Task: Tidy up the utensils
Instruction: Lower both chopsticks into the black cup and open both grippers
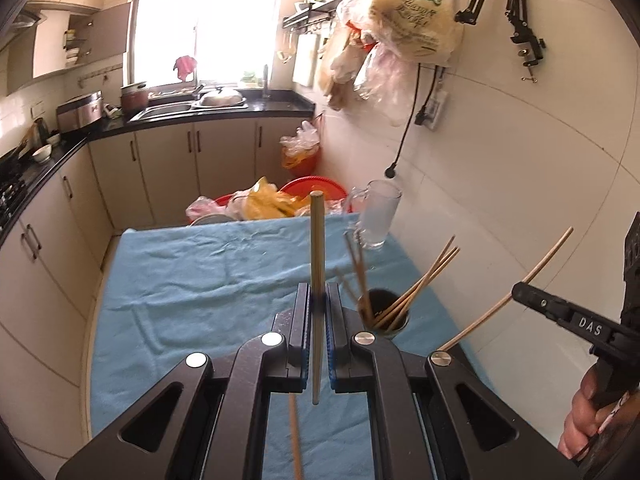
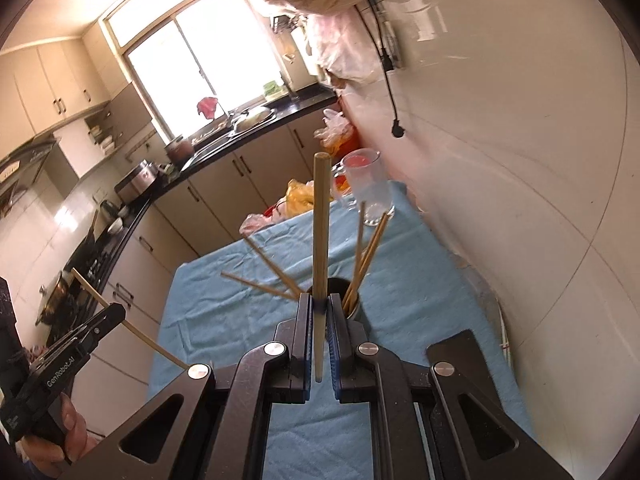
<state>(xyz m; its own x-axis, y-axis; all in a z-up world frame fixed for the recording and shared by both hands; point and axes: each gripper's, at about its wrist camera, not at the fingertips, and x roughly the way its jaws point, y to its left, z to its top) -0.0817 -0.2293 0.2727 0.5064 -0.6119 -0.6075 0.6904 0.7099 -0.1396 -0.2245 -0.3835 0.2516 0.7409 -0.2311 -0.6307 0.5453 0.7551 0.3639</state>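
I have both grippers clenched, each on a single chopstick. The left gripper (image 1: 318,308) pinches its chopstick (image 1: 317,248) upright between the blue pads, with the ends sticking out above and below the jaws. The right gripper (image 2: 319,308) grips a second chopstick (image 2: 321,220) the same way; seen from the left wrist view, that stick (image 1: 532,270) slants up toward the tiled wall (image 1: 520,184).

The dark holder cup (image 1: 386,312) stands on the blue cloth (image 1: 200,280) near its right edge, close to the wall, already carrying several chopsticks (image 1: 424,280) that fan out in different directions (these leaning sticks crowd the mouth and sit directly ahead of both grippers). A glass mug (image 1: 378,216) stands at the cloth's far right corner, beyond the cup. One more loose chopstick (image 1: 296,440) seems to lie on the cloth beneath my left gripper, though it is blurred.

Past the far edge of the cloth sit red basins (image 1: 316,190) with plastic bags (image 1: 264,200). Bulky bags (image 1: 404,20) hang on the wall above, with a black cable (image 1: 408,120) dangling below them. The person's hand (image 1: 588,412) shows at the right gripper's handle.
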